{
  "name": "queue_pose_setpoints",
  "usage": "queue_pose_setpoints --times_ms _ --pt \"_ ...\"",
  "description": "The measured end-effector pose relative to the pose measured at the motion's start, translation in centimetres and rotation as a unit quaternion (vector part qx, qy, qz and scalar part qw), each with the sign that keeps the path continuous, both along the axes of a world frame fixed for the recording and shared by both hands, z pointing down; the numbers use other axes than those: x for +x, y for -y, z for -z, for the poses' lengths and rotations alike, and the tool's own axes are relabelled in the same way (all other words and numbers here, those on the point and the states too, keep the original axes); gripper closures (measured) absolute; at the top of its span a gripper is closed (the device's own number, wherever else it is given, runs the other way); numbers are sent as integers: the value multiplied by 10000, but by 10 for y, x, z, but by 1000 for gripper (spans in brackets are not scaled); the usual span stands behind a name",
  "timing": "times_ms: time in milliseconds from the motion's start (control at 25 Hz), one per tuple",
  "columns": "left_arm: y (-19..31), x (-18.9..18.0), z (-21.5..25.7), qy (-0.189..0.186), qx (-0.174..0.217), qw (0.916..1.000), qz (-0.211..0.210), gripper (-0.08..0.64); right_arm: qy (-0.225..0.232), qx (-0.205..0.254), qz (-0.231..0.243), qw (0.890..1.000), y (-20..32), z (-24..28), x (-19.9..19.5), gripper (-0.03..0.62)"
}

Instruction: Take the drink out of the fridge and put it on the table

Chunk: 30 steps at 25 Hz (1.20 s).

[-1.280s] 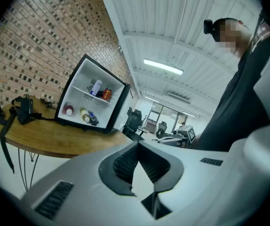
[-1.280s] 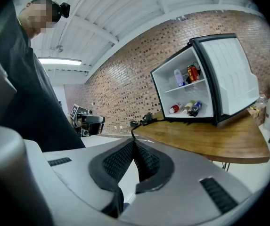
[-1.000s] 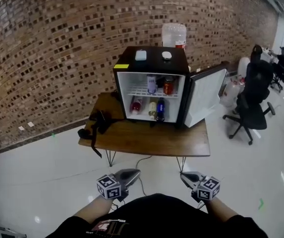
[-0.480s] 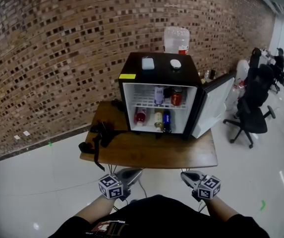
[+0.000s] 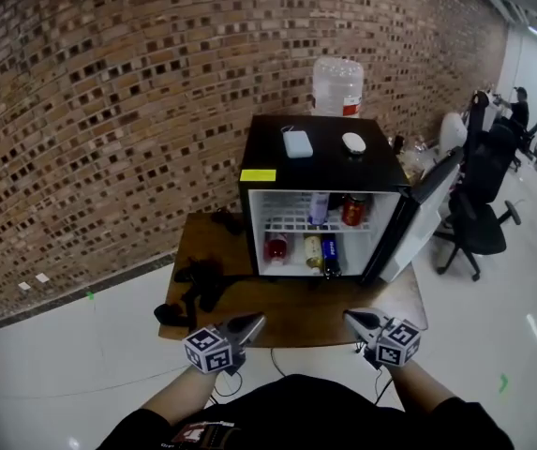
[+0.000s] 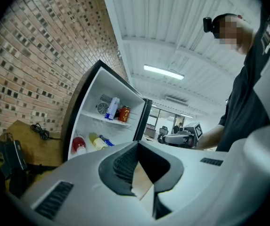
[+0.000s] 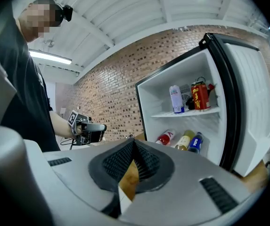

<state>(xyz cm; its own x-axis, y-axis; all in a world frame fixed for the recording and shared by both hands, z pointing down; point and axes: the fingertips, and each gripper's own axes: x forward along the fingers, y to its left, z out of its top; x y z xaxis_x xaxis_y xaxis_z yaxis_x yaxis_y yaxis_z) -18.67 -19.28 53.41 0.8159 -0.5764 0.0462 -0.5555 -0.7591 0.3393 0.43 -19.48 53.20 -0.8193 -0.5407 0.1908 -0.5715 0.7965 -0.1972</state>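
1. Facing the open fridge (image 5: 324,153) on the wooden desk (image 5: 291,312), both grippers hang low in front of the person, short of the desk's near edge.
2. Left hand-held gripper (image 5: 254,320): jaws clenched tip to tip, nothing between them.
3. Right hand-held gripper (image 5: 350,315): jaws likewise pressed together and empty.
4. The fridge door (image 5: 427,218) is swung out to the right.
5. All the drinks are inside the fridge. On the upper shelf a white-and-blue bottle (image 5: 319,208) stands beside a red can (image 5: 352,211).
6. On the fridge floor lie a red bottle (image 5: 275,248), a yellow bottle (image 5: 313,250) and a blue bottle (image 5: 330,254), side by side.
7. A black strapped item (image 5: 198,284) lies on the desk left of the fridge.
8. On the fridge top sit a pale flat box (image 5: 297,143) and a small white object (image 5: 353,142); a water jug (image 5: 337,85) stands behind.
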Motion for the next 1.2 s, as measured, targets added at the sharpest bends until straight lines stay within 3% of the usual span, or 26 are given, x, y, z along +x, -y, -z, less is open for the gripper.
queue_pose_setpoints --times_ms 160,360,560,720,800,920,1200 --pt "52 22 10 37 115 9997 220 561 42 39 3 10000 39 4 25 600" --pt "129 83 33 305 493 9968 556 561 18 16 461 9989 65 -1 63 600" --pt "206 125 54 809 857 9854 1226 561 -36 -51 771 9970 81 -14 105 600" --pt "254 135 62 940 968 9782 1580 560 -8 -147 738 9972 93 -22 122 600" --pt "276 136 63 950 982 9771 1629 372 23 -209 680 9975 99 -24 121 600" --pt "305 137 60 898 922 9788 1590 241 35 -271 467 9985 109 -26 117 598" --pt "333 151 62 620 922 9871 1156 229 -171 -303 157 9993 108 -32 114 600"
